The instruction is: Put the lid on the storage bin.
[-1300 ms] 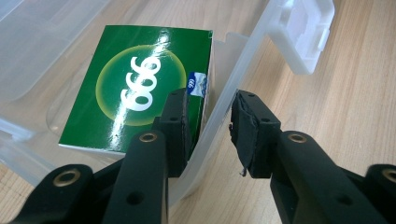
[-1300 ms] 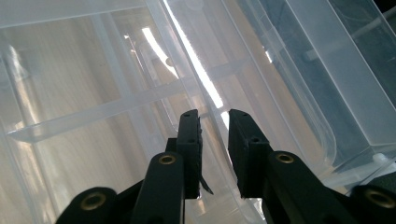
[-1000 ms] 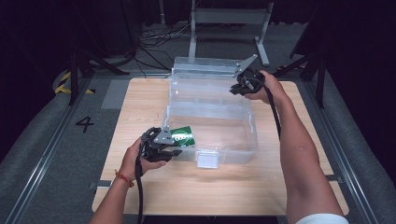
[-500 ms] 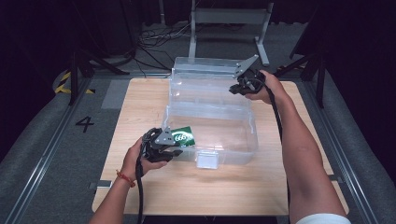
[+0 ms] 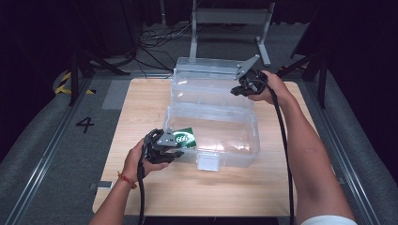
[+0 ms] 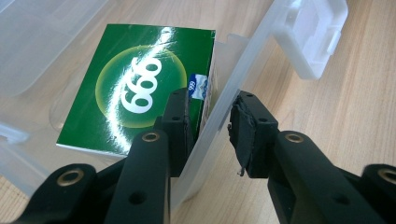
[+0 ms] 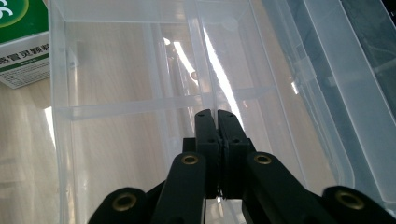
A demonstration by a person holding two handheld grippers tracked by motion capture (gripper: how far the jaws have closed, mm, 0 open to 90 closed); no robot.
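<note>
The left hand-held gripper (image 6: 210,135) straddles the clear box (image 5: 244,145) wall, jaws apart, beside the green carton (image 6: 135,88) lying inside at the near left corner. The right hand-held gripper (image 7: 217,121) has just been closing; its jaws meet, empty, above the box on the surface (image 5: 141,98).

Each hand-held gripper, left (image 5: 165,149) and right (image 5: 245,86), is black with brass-ringed holes, grey top plate and trailing black cable. A red bracelet (image 5: 126,179) circles the left wrist beside its cable.
</note>
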